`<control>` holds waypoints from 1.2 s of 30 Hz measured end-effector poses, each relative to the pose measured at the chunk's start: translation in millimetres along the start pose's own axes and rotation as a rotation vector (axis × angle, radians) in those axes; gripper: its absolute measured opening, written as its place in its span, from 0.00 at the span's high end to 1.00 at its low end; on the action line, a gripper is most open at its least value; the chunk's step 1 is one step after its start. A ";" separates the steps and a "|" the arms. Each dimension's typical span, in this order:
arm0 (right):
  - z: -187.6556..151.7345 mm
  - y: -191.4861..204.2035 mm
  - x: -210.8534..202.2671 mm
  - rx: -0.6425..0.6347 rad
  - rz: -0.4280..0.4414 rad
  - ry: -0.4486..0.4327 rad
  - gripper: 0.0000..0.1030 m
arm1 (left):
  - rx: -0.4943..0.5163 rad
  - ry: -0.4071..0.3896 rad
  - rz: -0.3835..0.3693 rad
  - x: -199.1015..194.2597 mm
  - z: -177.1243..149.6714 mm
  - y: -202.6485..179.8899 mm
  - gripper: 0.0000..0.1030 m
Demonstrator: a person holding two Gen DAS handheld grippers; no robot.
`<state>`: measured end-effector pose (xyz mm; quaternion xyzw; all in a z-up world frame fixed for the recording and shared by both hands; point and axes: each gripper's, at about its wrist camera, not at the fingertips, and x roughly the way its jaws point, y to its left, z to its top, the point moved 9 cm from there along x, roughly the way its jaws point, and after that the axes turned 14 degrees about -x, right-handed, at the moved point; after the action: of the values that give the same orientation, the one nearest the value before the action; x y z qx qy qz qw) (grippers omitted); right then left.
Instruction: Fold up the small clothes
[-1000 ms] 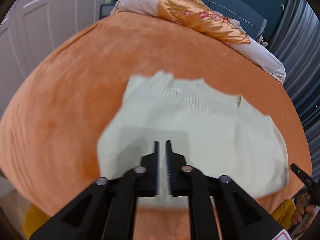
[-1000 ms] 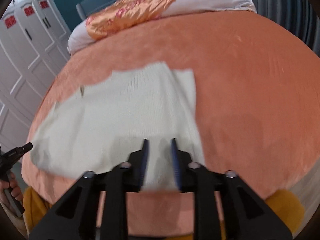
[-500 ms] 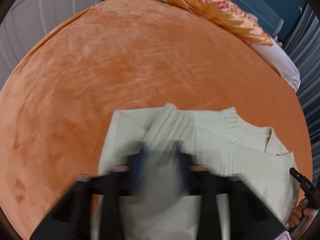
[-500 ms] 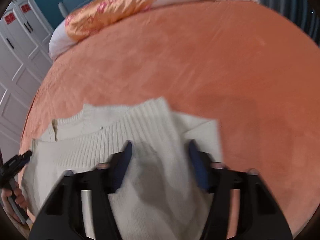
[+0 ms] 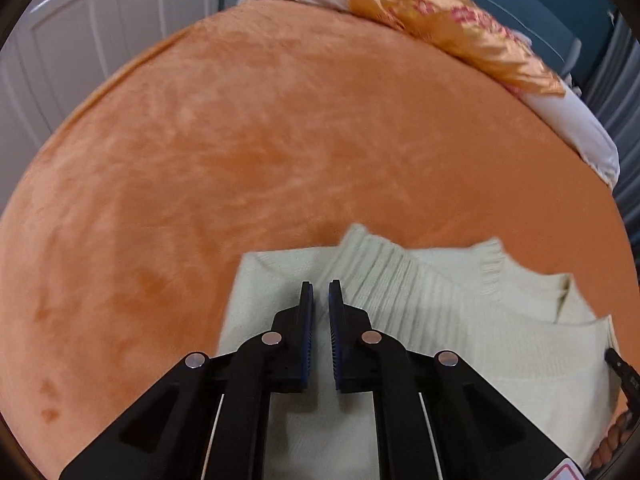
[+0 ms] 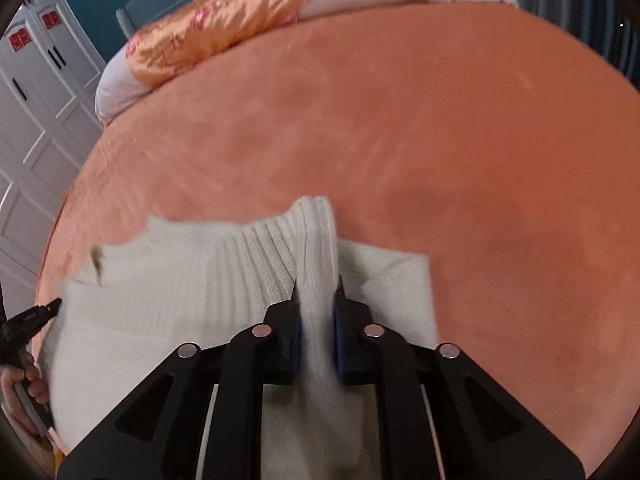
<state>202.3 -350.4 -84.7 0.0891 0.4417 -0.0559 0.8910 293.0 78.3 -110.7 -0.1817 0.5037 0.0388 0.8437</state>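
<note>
A cream knitted sweater [image 5: 460,320] lies folded on the orange bed cover [image 5: 280,140], near the front edge. My left gripper [image 5: 321,286] hovers over its left part, jaws almost together, and no cloth looks pinched between them. In the right wrist view the sweater [image 6: 180,300] shows a raised ribbed fold running up between the fingers. My right gripper [image 6: 318,284] is closing, and the pads press on that fold. The right gripper's black tip [image 5: 620,368] shows at the left wrist view's right edge, and the left gripper's tip [image 6: 32,320] at the other view's left edge.
The orange cover [image 6: 440,120] stretches wide beyond the sweater. A gold flowered pillow [image 5: 452,28] on white bedding lies at the far end. White wardrobe doors [image 6: 28,100] stand to the left. A hand [image 6: 24,384] grips the left tool's handle.
The sweater, held spread out a second ago, now lies folded near the bed's front. Both grippers came down over it, stood wide half a second ago, and have narrowed since.
</note>
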 end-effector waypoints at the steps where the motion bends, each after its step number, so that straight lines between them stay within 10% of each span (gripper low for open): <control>1: 2.0 2.3 -12.6 -0.007 -0.006 -0.028 0.85 | 0.008 -0.023 -0.002 -12.5 -0.8 -0.5 0.93; 8: -50.1 107.4 -54.8 -0.212 0.167 0.012 0.85 | 0.049 -0.014 -0.179 -87.2 -73.0 -27.8 0.91; 14: -116.9 167.0 -46.6 -0.388 0.194 0.068 0.86 | 0.138 0.108 -0.143 -61.0 -165.6 -26.9 0.86; 25: -141.1 62.4 -57.5 -0.092 0.144 0.128 0.85 | -0.079 0.113 -0.107 -78.1 -163.5 68.6 0.90; 36: -101.7 187.7 -68.6 -0.286 0.244 0.078 0.81 | -0.164 0.018 -0.088 -113.7 -139.7 80.2 0.87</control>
<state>115.3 -144.2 -69.8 0.0163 0.4654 0.1194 0.8769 100.6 118.0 -93.5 -0.2726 0.4981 0.0413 0.8221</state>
